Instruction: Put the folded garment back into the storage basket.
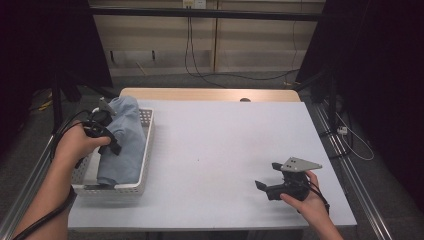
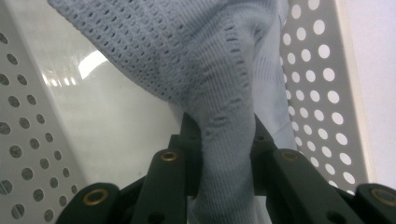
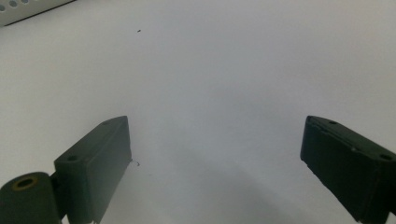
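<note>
- The left gripper [image 1: 111, 142] is pinching a fold of the pale blue knitted garment [image 1: 120, 140]; in the left gripper view its jaws are standing nearly together with the knit [image 2: 224, 140] bunched between them.
- The garment is lying mostly inside the white perforated basket [image 1: 146, 150], just ahead of and below the left jaws, with one end draping over the basket's far rim.
- The right gripper [image 1: 267, 186] is resting low over the bare white table [image 1: 225, 150], well apart from the basket; its jaws are gaping wide and holding nothing.
- To lift well, I judge the left gripper should be rising straight up, keeping the fold deep between the pads so the loose knit is not slipping out.
- The cloth is likely dragging on the basket's wall, so the basket may be tipping or sliding.
- The right gripper, being free, could be coming across to steady the rim or catch the hanging end.
</note>
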A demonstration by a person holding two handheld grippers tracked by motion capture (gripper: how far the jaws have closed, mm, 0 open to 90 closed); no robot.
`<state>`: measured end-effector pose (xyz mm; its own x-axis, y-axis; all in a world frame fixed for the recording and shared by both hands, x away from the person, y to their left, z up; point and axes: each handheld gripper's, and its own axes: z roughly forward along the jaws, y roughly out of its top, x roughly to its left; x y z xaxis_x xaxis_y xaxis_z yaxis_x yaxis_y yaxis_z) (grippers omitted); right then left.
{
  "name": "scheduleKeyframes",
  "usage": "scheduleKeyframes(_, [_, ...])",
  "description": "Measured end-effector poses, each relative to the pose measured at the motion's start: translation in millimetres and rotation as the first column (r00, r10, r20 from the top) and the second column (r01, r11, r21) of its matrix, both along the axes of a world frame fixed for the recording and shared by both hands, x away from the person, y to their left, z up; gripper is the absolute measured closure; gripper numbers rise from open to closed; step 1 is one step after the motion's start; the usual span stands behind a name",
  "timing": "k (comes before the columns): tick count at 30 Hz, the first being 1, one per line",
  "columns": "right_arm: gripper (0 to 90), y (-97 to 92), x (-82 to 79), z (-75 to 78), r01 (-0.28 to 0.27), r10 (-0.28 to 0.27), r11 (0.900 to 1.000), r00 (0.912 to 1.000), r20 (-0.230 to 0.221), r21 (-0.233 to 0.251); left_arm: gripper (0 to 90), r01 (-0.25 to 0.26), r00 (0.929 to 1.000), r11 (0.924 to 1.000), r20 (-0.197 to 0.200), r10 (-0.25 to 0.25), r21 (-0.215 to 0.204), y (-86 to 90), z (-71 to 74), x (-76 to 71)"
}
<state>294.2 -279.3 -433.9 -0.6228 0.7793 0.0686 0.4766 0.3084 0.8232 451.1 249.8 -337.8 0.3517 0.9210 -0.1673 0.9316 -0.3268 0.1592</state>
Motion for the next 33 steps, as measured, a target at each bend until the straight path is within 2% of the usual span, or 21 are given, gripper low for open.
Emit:
scheduleKeyframes(6, [8.4,-0.3,-0.4,0.0,-0.001,0.001,1.0,1.0,0.001,0.0,74.3,0.004,1.0,1.0,-0.002,-0.004,-0.002,3.5,-1.0,0.3])
scheduleKeyframes(12, [8.4,0.0,0.0,-0.4,-0.001,0.001,1.0,1.0,-0.002,0.002,71.7,-0.022,0.9997,0.9997,0.006,0.022,-0.012,7.1,-2.2,-0.1])
scheduleKeyframes(13, [8.4,-0.2,0.1,-0.4,-0.002,0.002,1.0,1.0,-0.001,0.001,70.1,-0.035,0.9992,0.9993,0.018,0.035,-0.009,8.1,-2.4,0.3])
scheduleKeyframes(23, [8.4,0.6,1.5,-2.5,-0.005,0.005,1.0,0.9999,-0.009,-0.002,62.9,-0.065,0.9965,0.9978,0.051,0.066,-0.014,11.5,-1.7,5.8])
scheduleKeyframes(33, [8.5,1.4,2.4,-3.2,-0.007,0.007,1.0,0.9999,-0.013,0.0,59.1,-0.089,0.9938,0.9957,0.064,0.09,-0.027,16.5,4.3,9.8])
